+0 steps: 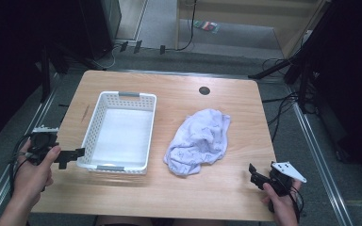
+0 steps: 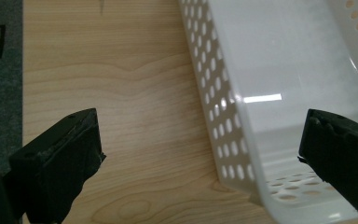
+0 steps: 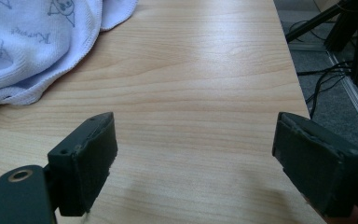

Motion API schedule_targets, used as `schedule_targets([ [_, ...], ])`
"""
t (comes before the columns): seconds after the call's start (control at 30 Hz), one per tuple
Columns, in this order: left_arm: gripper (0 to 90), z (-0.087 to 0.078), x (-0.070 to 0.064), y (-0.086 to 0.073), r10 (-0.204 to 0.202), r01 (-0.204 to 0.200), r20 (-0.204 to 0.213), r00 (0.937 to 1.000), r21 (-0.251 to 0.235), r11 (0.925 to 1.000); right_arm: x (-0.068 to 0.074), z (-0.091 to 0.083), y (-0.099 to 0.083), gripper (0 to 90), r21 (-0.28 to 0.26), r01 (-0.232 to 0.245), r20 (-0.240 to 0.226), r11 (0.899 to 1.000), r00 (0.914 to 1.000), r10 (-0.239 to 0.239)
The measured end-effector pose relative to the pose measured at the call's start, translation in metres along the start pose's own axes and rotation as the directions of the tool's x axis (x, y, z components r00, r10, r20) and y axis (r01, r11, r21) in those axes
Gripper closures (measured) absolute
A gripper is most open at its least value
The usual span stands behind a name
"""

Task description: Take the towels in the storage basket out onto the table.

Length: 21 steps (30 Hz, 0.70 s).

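Both sets of jaws spread wide, gripping nothing.

Left gripper (image 2: 200, 154) straddling the near left corner of the white perforated plastic basket (image 1: 119, 132), one jaw outside over bare wood, the other over the smooth basket floor; contact not discernible. Right gripper (image 3: 193, 163) open above the pale wood-grain table (image 1: 226, 179), near its right edge. Crumpled pale-lavender printed cloth (image 1: 199, 140) lying soft and rumpled just right of the basket, apart from both grippers.

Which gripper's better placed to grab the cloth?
Probably right. The right gripper is open, with the crumpled cloth just ahead; the left gripper sits across the white basket.
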<state>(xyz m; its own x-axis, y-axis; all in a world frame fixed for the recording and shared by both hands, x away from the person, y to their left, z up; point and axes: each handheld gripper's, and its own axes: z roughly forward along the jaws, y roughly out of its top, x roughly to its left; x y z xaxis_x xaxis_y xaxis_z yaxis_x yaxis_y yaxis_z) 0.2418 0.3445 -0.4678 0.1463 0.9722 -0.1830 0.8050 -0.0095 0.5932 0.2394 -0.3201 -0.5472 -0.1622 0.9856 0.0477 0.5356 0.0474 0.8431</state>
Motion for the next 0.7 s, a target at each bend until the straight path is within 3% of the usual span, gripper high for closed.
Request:
schedule_targets([
  [0.13, 0.0, -0.005, 0.012, -0.013, -0.03, 0.032, 0.023, 0.9993, -0.07, 0.9971, 0.0, 0.0, 0.0, 14.0, 0.0, 0.0, 0.0, 1.0, 1.0, 0.0],
  [0.23, 0.0, -0.006, 0.018, -0.023, -0.038, 0.041, 0.028, 0.9989, -0.13, 0.9906, 0.0, 0.0, 0.0, 14.0, 0.001, 0.0, -0.001, 1.0, 1.0, 0.0],
  [0.37, 0.0, -0.005, 0.025, -0.04, -0.058, 0.072, 0.068, 0.996, -0.238, 0.9686, 0.0, 0.0, 0.0, 14.0, 0.001, -0.003, -0.002, 1.0, 1.0, 0.003],
  [0.5, 0.0, 0.0, 0.035, -0.056, -0.063, 0.096, 0.106, 0.9923, -0.339, 0.936, 0.0, 0.0, 0.0, 14.0, 0.003, -0.008, 0.003, 1.0, 1.0, 0.008],
  [0.7, 0.0, 0.016, 0.045, -0.076, -0.069, 0.103, 0.095, 0.993, -0.426, 0.8987, 0.0, 0.0, 0.0, 14.0, 0.003, -0.006, 0.009, 1.0, 0.9999, 0.006],
])
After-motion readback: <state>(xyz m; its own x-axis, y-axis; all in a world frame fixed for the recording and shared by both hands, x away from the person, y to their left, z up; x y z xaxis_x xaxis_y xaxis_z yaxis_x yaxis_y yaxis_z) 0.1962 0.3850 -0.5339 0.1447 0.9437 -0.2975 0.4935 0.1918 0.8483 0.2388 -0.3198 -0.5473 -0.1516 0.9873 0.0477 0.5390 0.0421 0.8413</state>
